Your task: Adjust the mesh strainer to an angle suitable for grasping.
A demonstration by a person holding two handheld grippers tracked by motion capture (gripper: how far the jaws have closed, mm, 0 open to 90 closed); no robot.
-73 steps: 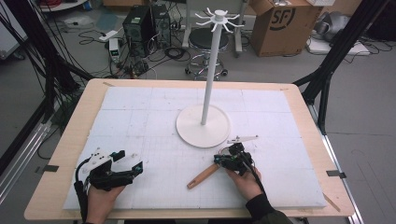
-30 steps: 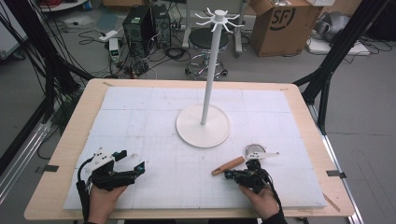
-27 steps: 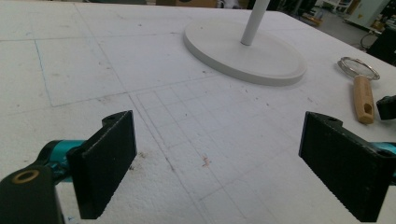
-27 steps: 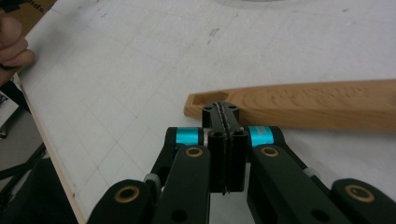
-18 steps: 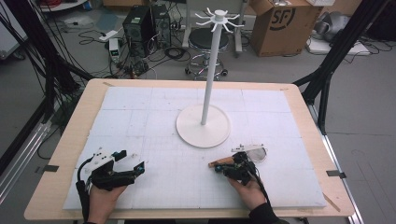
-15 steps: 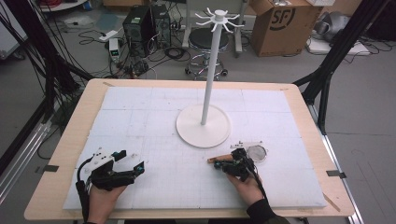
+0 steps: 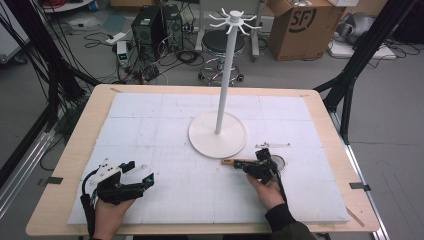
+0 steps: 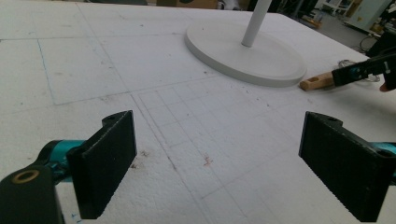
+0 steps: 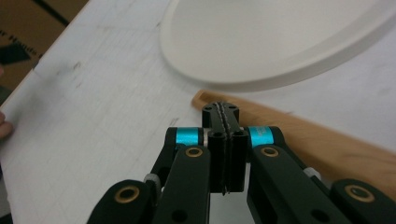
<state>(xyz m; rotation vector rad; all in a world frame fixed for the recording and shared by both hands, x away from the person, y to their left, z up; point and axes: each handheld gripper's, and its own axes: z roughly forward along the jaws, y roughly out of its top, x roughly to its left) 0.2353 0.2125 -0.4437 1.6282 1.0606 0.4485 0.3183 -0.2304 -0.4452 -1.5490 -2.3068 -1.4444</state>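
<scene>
A small strainer lies on the white mat just right of the stand's round base. Its wooden handle points left and its wire mesh ring sits to the right. My right gripper is shut, with its tips over the handle; the pads meet with nothing seen between them. In the left gripper view the wooden handle pokes out past the right gripper's tip, beside the base. My left gripper rests open at the near left, its jaws wide over bare mat.
The white stand's tall pole rises from the base to a crown of hooks. A thin pale rod lies on the mat behind the strainer. The wooden table rim frames the mat; boxes, cables and a stool stand beyond.
My right gripper has moved away from me and a little left, toward the stand's base. The strainer has shifted with it, its handle now pointing left. The left gripper has stayed put.
</scene>
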